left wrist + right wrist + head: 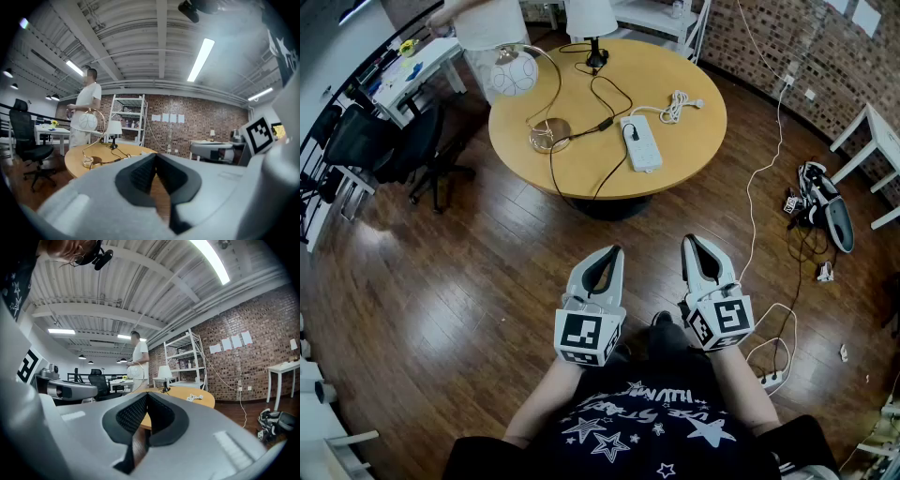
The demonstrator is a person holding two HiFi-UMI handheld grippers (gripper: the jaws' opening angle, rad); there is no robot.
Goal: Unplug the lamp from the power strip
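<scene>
- plug (633,133): black, seated in the white power strip (642,150), in the half of the strip farther from the person.
- power strip: lies flat on the round desk (694,141), right of centre. Its long axis runs nearly straight away from the person, far end leaning a little left.
- cord (581,131): black, seems to run from the plug left to the gold base of the lamp (549,134) with the globe shade. A 2nd lamp with a white shade (591,19) stands at the desk's far edge. There are several black loops, so which cord is which is a guess.
- key relation: the strip is ahead of both tools and well apart from them, with open floor (487,272) between. It sits roughly between the 2 lines they point along, so neither is clearly nearer. The left one looks slightly better lined up with the plug.
- likely need: walk or reach forward to the desk, open 1 set of jaws and take the plug from above. The other could pin the strip, since it looks light and may lift with the plug.
- left hand-held gripper (616,250): jaws fully together, nothing between the pads, touching nothing. It is held low by the person's waist and points at the desk; its own view shows the tips meeting with the desk beyond.
- right hand-held gripper (687,239): the same, jaws pressed closed and empty, just beside the left one, also aimed at the desk.
- task stage, my read: not begun, plug in the socket.
</scene>
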